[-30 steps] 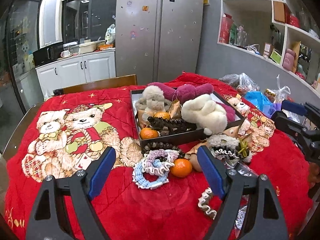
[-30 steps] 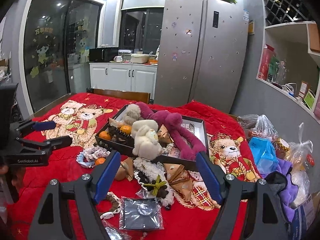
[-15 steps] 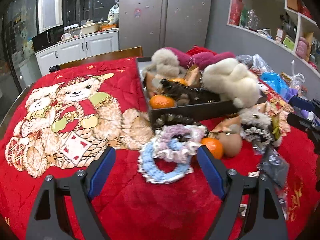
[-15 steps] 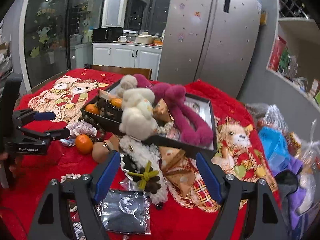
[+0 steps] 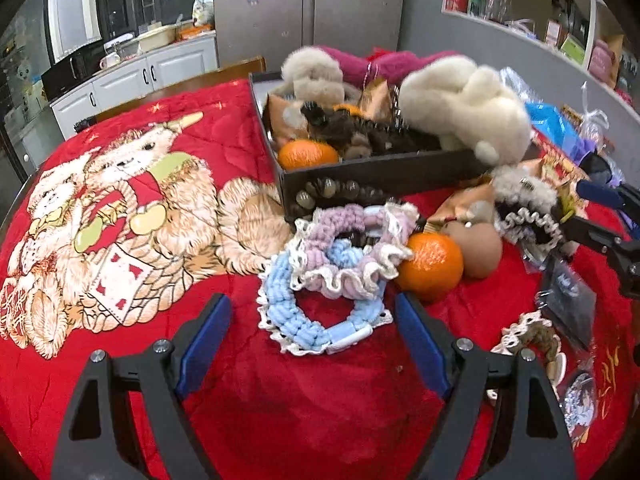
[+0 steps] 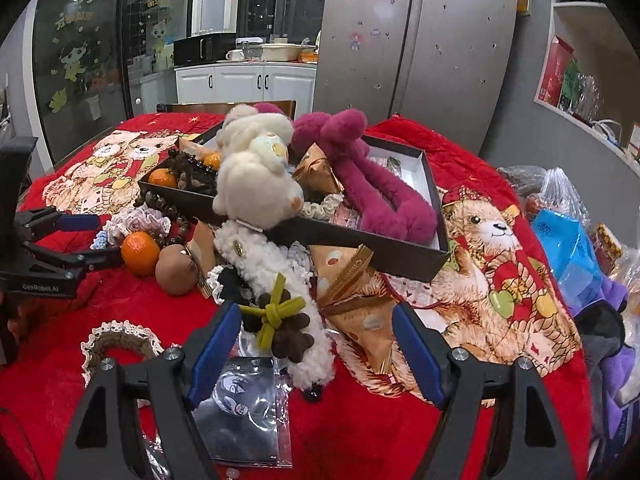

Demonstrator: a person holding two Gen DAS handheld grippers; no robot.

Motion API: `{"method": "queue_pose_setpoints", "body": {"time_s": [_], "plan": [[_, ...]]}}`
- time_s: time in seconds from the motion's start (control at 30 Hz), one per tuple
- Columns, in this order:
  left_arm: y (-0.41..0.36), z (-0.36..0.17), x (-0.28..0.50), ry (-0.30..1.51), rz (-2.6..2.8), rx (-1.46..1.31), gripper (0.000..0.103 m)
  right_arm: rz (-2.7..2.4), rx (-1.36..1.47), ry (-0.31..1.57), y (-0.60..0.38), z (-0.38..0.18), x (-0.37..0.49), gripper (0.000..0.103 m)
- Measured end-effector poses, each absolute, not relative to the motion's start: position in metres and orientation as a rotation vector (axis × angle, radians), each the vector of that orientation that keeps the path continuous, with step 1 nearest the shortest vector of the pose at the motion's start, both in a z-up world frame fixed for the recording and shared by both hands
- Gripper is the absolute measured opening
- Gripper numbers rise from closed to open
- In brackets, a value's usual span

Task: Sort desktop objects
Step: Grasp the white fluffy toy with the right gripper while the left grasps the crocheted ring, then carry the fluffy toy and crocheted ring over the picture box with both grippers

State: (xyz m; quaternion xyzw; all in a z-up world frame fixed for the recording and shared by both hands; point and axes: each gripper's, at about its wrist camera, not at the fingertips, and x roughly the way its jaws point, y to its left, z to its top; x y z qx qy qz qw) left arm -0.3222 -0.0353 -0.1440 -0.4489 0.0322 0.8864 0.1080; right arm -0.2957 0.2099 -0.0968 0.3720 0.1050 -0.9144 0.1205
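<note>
Your clearest lane is the bare red blanket (image 5: pixel 120 220) at left and lower centre of the left wrist view — nothing stands on it. Upper centre, the dark box (image 5: pixel 380 178) walls off the way, with scrunchies (image 5: pixel 332 276), an orange (image 5: pixel 430 266) and a brown ball (image 5: pixel 478 250) crowding its front. At right — plastic bags (image 6: pixel 568 232) pile along the surface edge.

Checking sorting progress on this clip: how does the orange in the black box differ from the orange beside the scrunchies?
The orange in the box sits inside the black box, half hidden by its wall; the orange beside the scrunchies lies on the red cloth, fully visible, touching a brown egg-shaped thing. Both are round, orange, and untouched by either gripper.
</note>
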Motion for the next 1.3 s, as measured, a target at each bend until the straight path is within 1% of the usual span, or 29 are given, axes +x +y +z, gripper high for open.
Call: {"method": "queue_pose_setpoints", "body": {"time_s": [0.2,0.27,0.3,0.33,0.37,0.4,0.43,0.47,0.5,0.53,0.63,0.8,0.83,1.03,1.17,1.3], "plan": [[-0.036,-0.146,-0.326,0.093,2.613,-1.331,0.084,-2.684,1.118,0.337,0.210,-0.107,-0.297,0.080],[-0.035,-0.146,-0.326,0.117,2.626,-1.335,0.079,-2.695,1.104,0.364,0.208,-0.107,-0.296,0.080],[-0.034,-0.145,-0.325,0.124,2.627,-1.327,0.072,-2.702,1.103,0.381,0.206,-0.108,-0.296,0.079],[-0.034,-0.144,-0.325,0.130,2.632,-1.320,0.062,-2.708,1.107,0.388,0.206,-0.108,-0.296,0.074],[-0.034,-0.144,-0.324,0.133,2.636,-1.314,0.056,-2.708,1.123,0.384,0.206,-0.110,-0.298,0.065],[-0.033,-0.142,-0.323,0.142,2.645,-1.304,0.044,-2.697,1.143,0.364,0.207,-0.112,-0.299,0.060],[-0.033,-0.142,-0.323,0.145,2.651,-1.303,0.036,-2.685,1.162,0.330,0.209,-0.114,-0.301,0.049],[-0.034,-0.142,-0.323,0.143,2.652,-1.302,0.034,-2.670,1.168,0.283,0.211,-0.115,-0.302,0.039],[-0.035,-0.141,-0.323,0.133,2.655,-1.303,0.030,-2.653,1.173,0.251,0.212,-0.115,-0.302,0.035],[-0.037,-0.141,-0.323,0.123,2.661,-1.305,0.026,-2.641,1.184,0.234,0.212,-0.115,-0.303,0.035],[-0.043,-0.139,-0.321,0.064,2.663,-1.302,0.023,-2.653,1.182,0.238,0.211,-0.115,-0.301,0.033],[-0.040,-0.134,-0.311,0.077,2.655,-1.270,0.023,-2.656,1.171,0.201,0.212,-0.109,-0.297,0.030],[-0.039,-0.132,-0.309,0.073,2.658,-1.258,0.023,-2.656,1.165,0.198,0.211,-0.106,-0.295,0.028],[-0.036,-0.118,-0.300,0.056,2.667,-1.196,0.023,-2.672,1.124,0.167,0.212,-0.094,-0.291,0.028],[-0.037,-0.117,-0.301,-0.002,2.644,-1.196,0.023,-2.662,1.109,0.114,0.213,-0.091,-0.295,0.028],[-0.033,-0.113,-0.301,0.007,2.643,-1.181,0.023,-2.681,1.090,0.096,0.211,-0.085,-0.302,0.028]]}}
